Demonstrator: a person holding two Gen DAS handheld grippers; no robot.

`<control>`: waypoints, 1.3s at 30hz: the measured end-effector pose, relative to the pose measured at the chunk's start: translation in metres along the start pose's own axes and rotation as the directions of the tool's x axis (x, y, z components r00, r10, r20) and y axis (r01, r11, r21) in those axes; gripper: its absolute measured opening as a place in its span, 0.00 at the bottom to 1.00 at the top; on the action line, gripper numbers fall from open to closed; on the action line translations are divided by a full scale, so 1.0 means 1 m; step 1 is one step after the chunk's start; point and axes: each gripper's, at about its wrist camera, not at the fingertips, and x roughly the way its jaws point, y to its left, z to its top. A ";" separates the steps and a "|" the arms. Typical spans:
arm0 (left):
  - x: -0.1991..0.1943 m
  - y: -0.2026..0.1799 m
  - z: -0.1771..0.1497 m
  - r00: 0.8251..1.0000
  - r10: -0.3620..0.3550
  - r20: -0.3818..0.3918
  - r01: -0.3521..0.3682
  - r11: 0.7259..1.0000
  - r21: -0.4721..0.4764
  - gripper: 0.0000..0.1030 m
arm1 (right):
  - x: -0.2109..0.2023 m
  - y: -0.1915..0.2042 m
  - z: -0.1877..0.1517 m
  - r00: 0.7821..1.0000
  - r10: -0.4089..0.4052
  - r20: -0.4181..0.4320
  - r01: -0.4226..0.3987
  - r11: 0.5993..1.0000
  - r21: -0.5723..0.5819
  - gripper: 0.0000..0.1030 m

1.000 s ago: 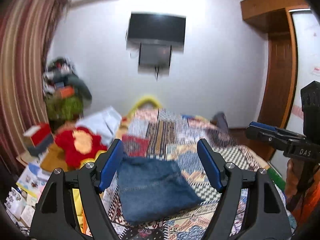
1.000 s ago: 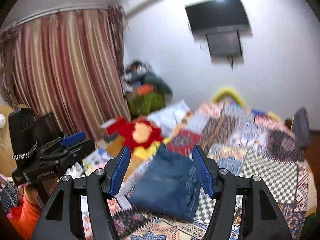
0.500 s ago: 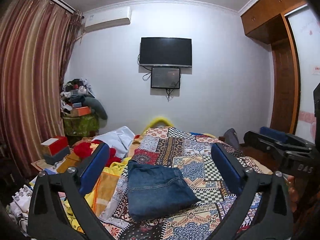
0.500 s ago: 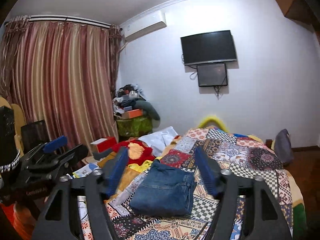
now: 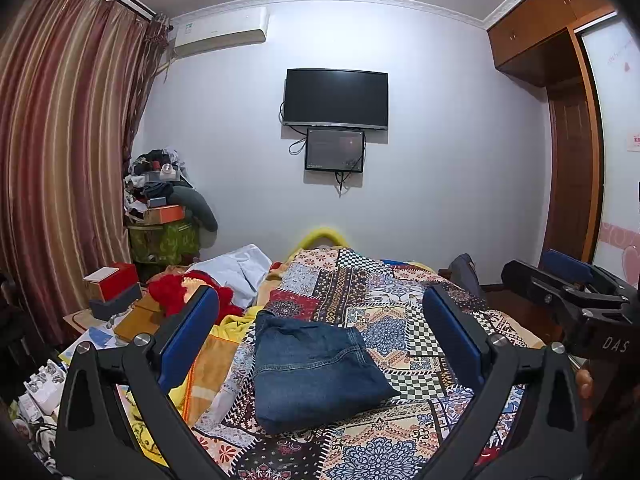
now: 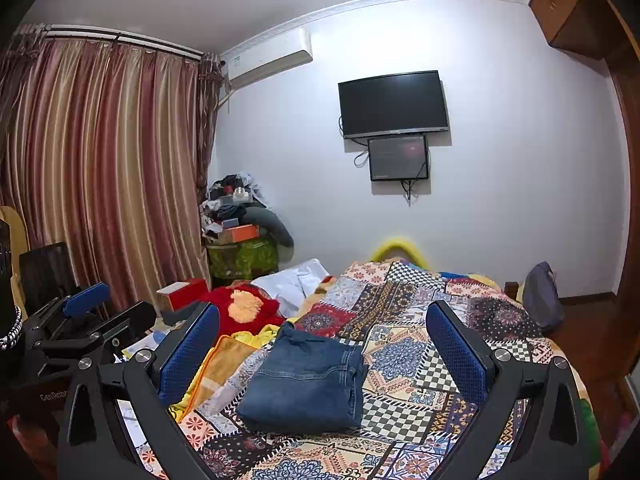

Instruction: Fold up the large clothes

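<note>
Already folded into a thick rectangle, the jeans (image 5: 316, 368) lay on the patchwork bedspread (image 5: 400, 320), near the bed's left side and toward its near end. Both claws hung apart from the denim, short of it and pointing roughly level over the bed. The left claw (image 5: 320, 344) stood wide, its blue pads (image 5: 188, 340) well clear of the jeans on either side and nothing gripped between them. The right claw (image 6: 322, 350) had just been spreading its jaws and stood equally wide, with nothing between them; the jeans only appeared framed in the gap beyond them. Left of the jeans a yellow cloth (image 6: 224, 364) touched the bedspread's edge, and farther back lay a red cloth (image 6: 244, 312) and a white cloth (image 6: 292, 280). A dark television (image 5: 336, 98) hung on the far wall above a smaller screen (image 5: 334, 150), and striped curtains (image 6: 100, 168) covered the left side.
</note>
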 end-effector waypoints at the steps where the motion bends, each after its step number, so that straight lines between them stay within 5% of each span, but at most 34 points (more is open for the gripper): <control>1: 0.001 0.000 0.000 1.000 0.000 0.000 0.000 1.000 -0.001 1.00 | 0.001 0.000 0.000 1.000 0.001 -0.003 -0.001 1.000 -0.001 1.00; 39: 0.009 0.008 0.001 0.998 -0.041 -0.047 0.039 0.998 -0.049 1.00 | 0.008 -0.001 -0.002 1.000 -0.004 -0.030 0.004 1.000 -0.017 1.00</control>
